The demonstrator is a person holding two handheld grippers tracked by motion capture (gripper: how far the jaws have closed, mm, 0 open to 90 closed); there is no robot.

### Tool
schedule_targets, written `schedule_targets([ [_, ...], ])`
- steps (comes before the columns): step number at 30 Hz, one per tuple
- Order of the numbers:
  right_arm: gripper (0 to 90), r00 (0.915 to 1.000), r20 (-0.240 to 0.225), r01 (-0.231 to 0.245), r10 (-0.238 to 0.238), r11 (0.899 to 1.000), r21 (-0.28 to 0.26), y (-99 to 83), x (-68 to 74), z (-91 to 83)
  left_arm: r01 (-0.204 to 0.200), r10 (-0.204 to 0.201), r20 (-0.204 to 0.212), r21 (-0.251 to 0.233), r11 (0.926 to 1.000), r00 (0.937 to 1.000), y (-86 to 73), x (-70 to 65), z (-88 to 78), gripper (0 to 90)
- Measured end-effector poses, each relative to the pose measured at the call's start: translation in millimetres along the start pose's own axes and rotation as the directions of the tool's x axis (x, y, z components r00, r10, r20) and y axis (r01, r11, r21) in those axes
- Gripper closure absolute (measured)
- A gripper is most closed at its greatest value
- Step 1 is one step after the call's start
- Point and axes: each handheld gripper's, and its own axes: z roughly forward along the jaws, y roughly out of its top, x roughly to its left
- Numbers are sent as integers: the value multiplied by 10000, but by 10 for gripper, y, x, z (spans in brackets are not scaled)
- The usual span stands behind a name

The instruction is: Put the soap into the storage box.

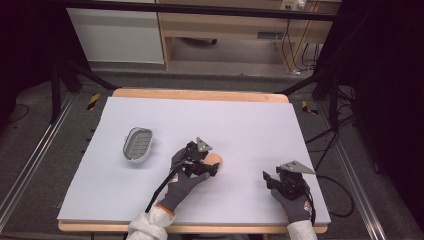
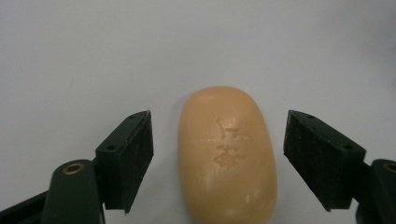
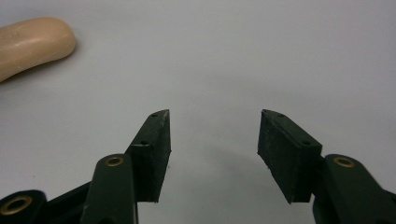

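Left tongs (image 2: 218,158) straddle the tan soap bar (image 2: 227,156) on the white surface (image 1: 250,130), pads open and clear; right tongs (image 3: 214,154) gape empty nearby. Next likely: squeeze, lift toward soap dish (image 1: 138,144) beyond.

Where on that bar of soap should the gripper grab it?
Probably across the middle of the soap, pads on its two long sides, coming down from above. It lies flat and is narrower that way, and the open left gripper already straddles it without touching.
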Motion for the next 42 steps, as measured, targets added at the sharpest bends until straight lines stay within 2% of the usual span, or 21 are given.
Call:
schedule_targets([
  [1, 441, 9998, -79, -174, 175, 9998, 65, 5, 10, -8, -5, 5, 7, 61, 10000, 10000, -1, -5, 13, 232],
  [7, 441, 9998, -85, -198, 198, 9998, 86, 3, 10, -5, 5, -4, -42, 324, 9995, 10000, -10, -39, 111, 231],
  [8, 441, 10000, -22, -12, 12, 10000, 42, -3, 0, 5, 32, -31, -35, 324, 9995, 10000, -13, -44, 122, 231],
  [14, 441, 9999, -73, -96, 96, 9999, 63, -2, 2, 3, 37, -29, -134, 608, 9981, 9999, -23, -49, 186, 233],
  [25, 442, 9999, -72, -149, 150, 9999, 84, -2, 1, 6, 89, -88, -18, 865, 9962, 10000, -38, -43, 258, 274],
  [35, 443, 9999, -81, -130, 130, 9999, 93, -3, -4, 9, -77, 98, -182, 1086, 9941, 9998, -36, -69, 298, 305],
  [42, 443, 9998, -87, -183, 184, 9998, 101, -3, -6, 6, -29, 48, -168, 1163, 9932, 9998, -21, -69, 302, 313],
])
